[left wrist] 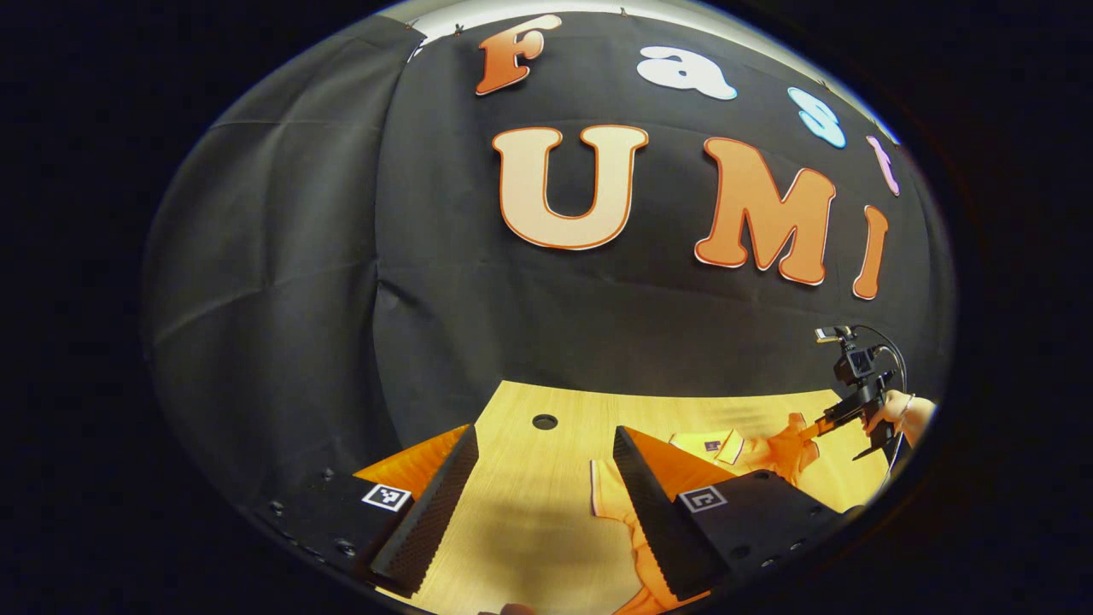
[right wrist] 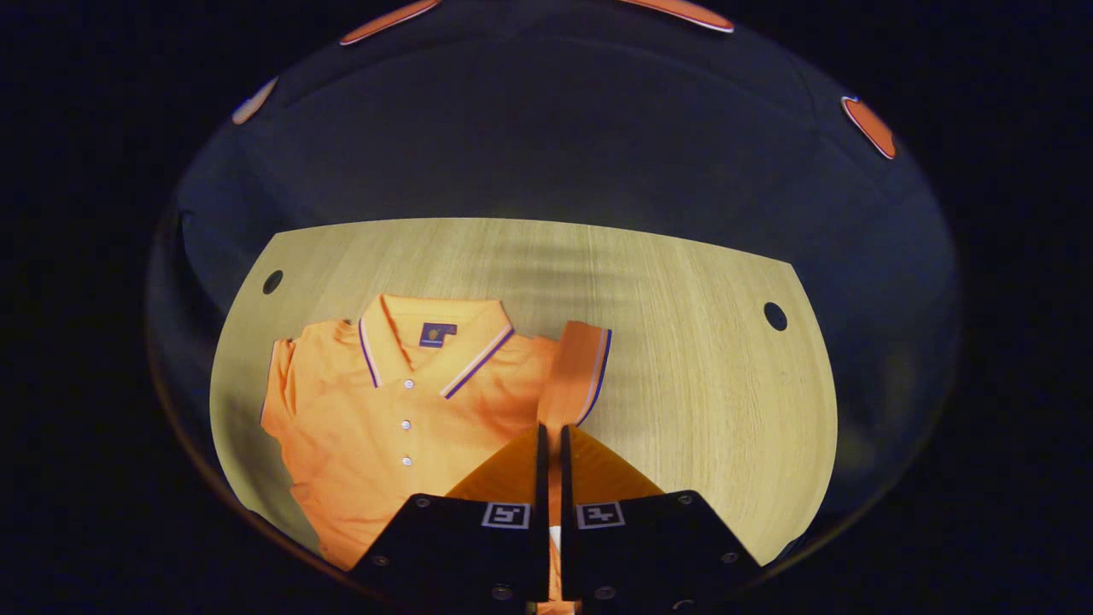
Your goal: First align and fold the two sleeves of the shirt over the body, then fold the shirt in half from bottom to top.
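Note:
An orange polo shirt (right wrist: 401,410) lies front up on the wooden table (right wrist: 700,359), collar toward the far edge. My right gripper (right wrist: 551,437) is shut on the shirt's sleeve (right wrist: 582,367), which stands up from the table in front of the fingers. In the left gripper view the shirt (left wrist: 751,448) lies at the right, and a hand holds the right gripper (left wrist: 813,430) at its far end. My left gripper (left wrist: 545,440) stands open over bare table with nothing between its fingers. The other sleeve (left wrist: 608,495) lies just beside its right finger.
The table has round holes near its far corners (right wrist: 272,281) (right wrist: 775,316) and one ahead of the left gripper (left wrist: 544,421). The black cloth wall (left wrist: 341,299) closes off the table's far edge. Bare wood lies right of the shirt.

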The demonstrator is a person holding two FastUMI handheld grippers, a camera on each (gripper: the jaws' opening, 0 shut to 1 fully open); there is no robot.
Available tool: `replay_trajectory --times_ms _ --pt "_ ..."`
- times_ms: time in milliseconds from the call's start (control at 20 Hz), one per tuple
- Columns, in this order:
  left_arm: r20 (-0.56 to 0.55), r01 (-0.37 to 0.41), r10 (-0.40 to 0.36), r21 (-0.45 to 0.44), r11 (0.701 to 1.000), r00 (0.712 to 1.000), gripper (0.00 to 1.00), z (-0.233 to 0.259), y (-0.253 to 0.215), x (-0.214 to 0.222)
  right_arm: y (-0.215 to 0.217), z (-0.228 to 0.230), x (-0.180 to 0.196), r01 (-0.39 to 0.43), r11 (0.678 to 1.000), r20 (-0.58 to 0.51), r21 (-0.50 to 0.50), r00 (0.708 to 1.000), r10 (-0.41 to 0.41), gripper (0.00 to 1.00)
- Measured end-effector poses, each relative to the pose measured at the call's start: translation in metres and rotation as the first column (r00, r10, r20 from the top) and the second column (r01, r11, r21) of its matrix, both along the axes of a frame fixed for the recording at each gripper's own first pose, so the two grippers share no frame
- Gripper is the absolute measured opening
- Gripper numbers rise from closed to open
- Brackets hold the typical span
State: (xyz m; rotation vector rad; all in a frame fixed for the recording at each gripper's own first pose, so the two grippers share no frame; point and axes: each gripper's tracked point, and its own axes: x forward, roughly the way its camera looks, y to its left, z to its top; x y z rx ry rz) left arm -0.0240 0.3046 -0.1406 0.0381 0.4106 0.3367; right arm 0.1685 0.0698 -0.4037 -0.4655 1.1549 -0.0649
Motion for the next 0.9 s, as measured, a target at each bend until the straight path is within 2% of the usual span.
replay_trajectory --times_ms 450,600,750,900 --pt "-0.042 -0.023 0.022 -0.03 0.999 0.999 0.98 -0.015 0.034 -0.016 0.049 -0.042 -0.019 -0.144 0.987 -0.083 -0.074 0.987 0.138 0.06" --pt "-0.054 -0.018 0.016 -0.034 0.999 0.998 0.98 -0.02 0.036 -0.016 0.072 -0.063 -0.035 -0.138 0.99 -0.14 0.004 0.981 0.137 0.06" --pt "-0.06 -0.013 0.011 -0.035 0.999 0.998 0.98 -0.022 0.036 -0.017 0.098 -0.075 -0.042 -0.164 0.982 -0.161 0.094 0.971 0.178 0.06" --pt "-0.066 -0.007 0.004 -0.037 0.999 0.998 0.98 -0.023 0.033 -0.016 0.129 -0.086 -0.054 -0.1 0.967 -0.188 0.233 0.971 0.145 0.17"
